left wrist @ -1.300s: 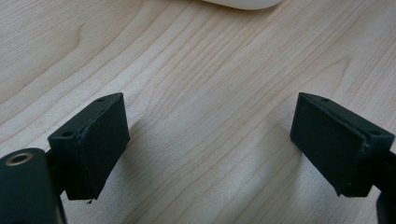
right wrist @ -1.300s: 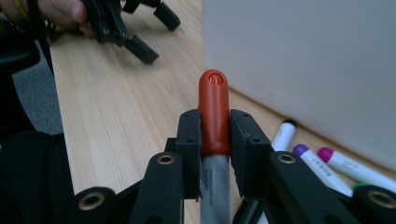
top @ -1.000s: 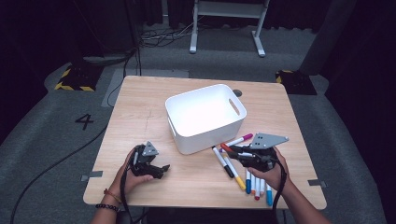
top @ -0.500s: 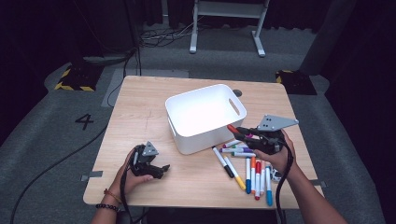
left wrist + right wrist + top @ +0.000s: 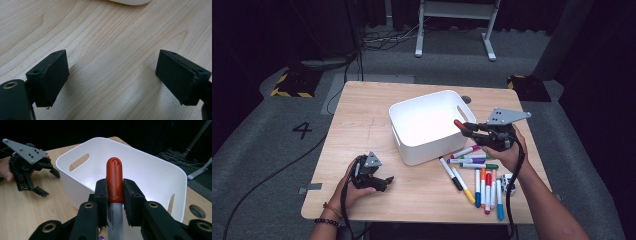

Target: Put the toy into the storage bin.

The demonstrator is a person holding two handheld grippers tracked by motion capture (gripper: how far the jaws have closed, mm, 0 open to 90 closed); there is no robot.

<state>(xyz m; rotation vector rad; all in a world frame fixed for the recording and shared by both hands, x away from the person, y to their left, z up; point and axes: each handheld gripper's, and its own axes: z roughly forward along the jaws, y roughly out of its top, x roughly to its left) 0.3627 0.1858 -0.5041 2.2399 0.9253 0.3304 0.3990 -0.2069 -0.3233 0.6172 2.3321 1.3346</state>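
A white bin (image 5: 424,145) with handle slots stands mid-table and looks empty inside. My right gripper (image 5: 467,128) is shut on a red-capped marker (image 5: 459,124), held just over the bin's right rim. In the right gripper view the red-capped marker (image 5: 115,178) points into the white bin (image 5: 155,173), clamped between both pads. Several more markers (image 5: 479,182) lie on the wood to the bin's right and front. My left gripper (image 5: 387,181) rests open on the table at the front left. In the left gripper view its pads (image 5: 50,75) stand wide apart over bare wood.
The wooden table (image 5: 362,120) has a round hole (image 5: 466,99) behind the bin. A small white and black object (image 5: 508,181) lies beside the markers near my right forearm. A metal stand (image 5: 452,30) and cables are on the floor beyond.
My right gripper lifted the red-capped marker from the pile and carried it up and left to the bin's right rim. The left gripper stayed put.
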